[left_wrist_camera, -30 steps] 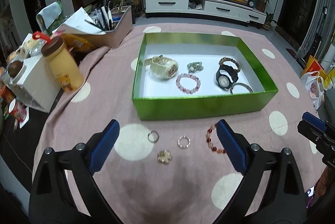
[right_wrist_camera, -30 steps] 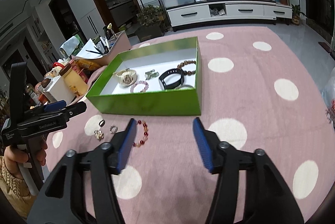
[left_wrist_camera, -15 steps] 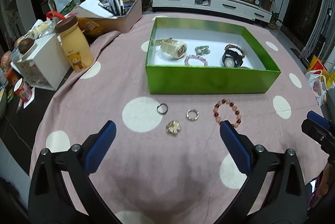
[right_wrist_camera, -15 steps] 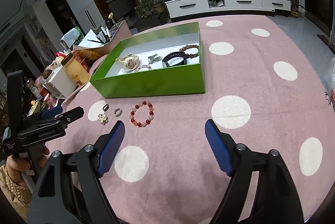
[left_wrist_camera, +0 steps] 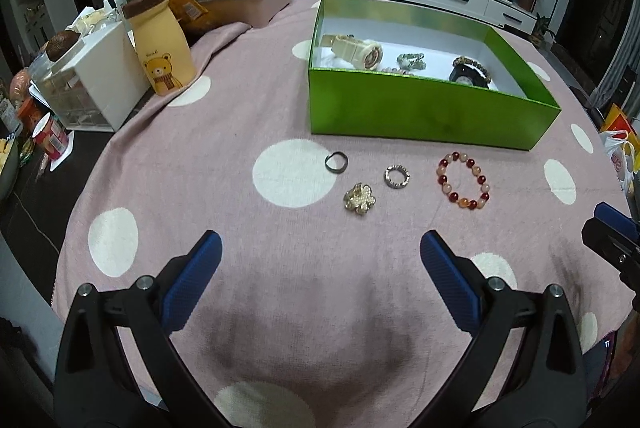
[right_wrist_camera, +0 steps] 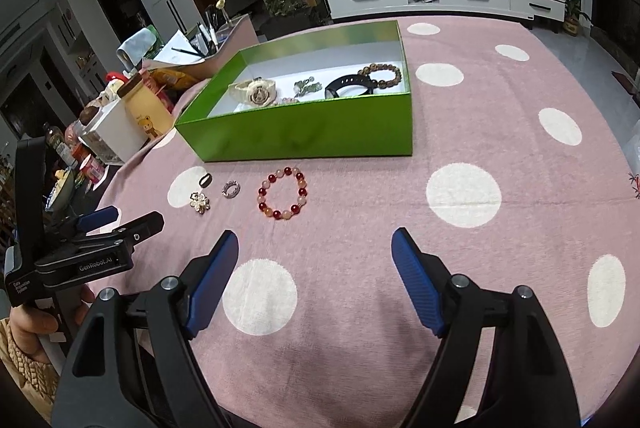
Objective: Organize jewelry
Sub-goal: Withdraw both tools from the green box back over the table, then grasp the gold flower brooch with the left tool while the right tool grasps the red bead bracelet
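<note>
Left wrist view shows the left gripper (left_wrist_camera: 320, 252) with its blue-padded jaws spread wide and nothing between them, poised above the pink polka-dot tablecloth (left_wrist_camera: 248, 132). Ahead of it, well apart from the pads, four loose pieces lie in a rough row: a dark plain ring (left_wrist_camera: 335, 161), a gold flower brooch (left_wrist_camera: 359, 199), a sparkly band ring (left_wrist_camera: 397, 177) and a red and peach bead bracelet (left_wrist_camera: 464, 186). Just beyond them stands the green box (left_wrist_camera: 424, 106), holding a cream watch (left_wrist_camera: 358, 51), a black watch (left_wrist_camera: 469, 77) and a brown bead bracelet (right_wrist_camera: 380, 74). Right wrist view shows the right gripper (right_wrist_camera: 314, 252) equally wide and empty, with the bead bracelet lying nearest, ahead and slightly toward its left finger. Off to the left, a beige bottle (left_wrist_camera: 160, 44) carries a bear picture with small lettering too fine to read. The left tool's body reads "GenRobot.AI" (right_wrist_camera: 100, 262); smaller print near its handle cannot be read with confidence.
</note>
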A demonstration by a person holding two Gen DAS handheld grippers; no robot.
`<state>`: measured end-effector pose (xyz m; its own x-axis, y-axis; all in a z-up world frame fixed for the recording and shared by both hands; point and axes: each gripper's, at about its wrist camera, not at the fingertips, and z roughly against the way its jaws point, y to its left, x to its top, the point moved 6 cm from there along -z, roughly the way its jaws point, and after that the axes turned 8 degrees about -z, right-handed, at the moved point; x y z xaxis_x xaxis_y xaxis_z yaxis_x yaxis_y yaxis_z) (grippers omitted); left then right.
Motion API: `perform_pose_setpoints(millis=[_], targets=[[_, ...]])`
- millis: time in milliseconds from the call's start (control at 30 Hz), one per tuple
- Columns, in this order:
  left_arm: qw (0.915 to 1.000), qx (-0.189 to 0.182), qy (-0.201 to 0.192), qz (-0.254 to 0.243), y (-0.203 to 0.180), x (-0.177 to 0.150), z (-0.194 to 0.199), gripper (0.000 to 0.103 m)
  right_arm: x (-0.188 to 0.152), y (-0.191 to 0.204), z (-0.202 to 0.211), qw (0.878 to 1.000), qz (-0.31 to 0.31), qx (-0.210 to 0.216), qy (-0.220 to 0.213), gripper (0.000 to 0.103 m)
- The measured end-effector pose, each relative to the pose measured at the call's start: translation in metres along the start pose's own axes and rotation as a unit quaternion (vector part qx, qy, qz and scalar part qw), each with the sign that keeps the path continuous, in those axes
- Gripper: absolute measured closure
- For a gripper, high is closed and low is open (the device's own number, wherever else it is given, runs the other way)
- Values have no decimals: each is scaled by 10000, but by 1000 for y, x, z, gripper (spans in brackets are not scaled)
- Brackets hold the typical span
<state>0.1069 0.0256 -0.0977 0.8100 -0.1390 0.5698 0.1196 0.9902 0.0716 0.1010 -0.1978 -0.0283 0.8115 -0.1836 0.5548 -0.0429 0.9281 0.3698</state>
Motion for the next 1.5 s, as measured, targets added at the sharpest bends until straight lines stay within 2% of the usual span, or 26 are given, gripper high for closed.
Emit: perform_pose_setpoints(millis=[700,1000,1100,1267,1367,1500], targets=[[9996,-145,189,-123,-9,-5,-22,2,-4,-4,-31,9995,-12,-69,316,24],[9988,-434,-126,-179,-8,-1,-24,2,-2,-6,-45,9991,83,-194,379,24],[9981,-547,-195,-202,-7,-2,-25,8,-1,-4,-49,9990,152,-197,377,24],[9968,-757,-217,-155,-5,-3,-31,26,4,1,-60,9986,296,-216,375,24],[9963,-802,-241,-216,-9,0,-35,35,9,7,-68,9980,452,-223,371,31],[9954,-857,-269,-339,-17,5,-42,44,13,14,-82,9965,665,-294,404,45]])
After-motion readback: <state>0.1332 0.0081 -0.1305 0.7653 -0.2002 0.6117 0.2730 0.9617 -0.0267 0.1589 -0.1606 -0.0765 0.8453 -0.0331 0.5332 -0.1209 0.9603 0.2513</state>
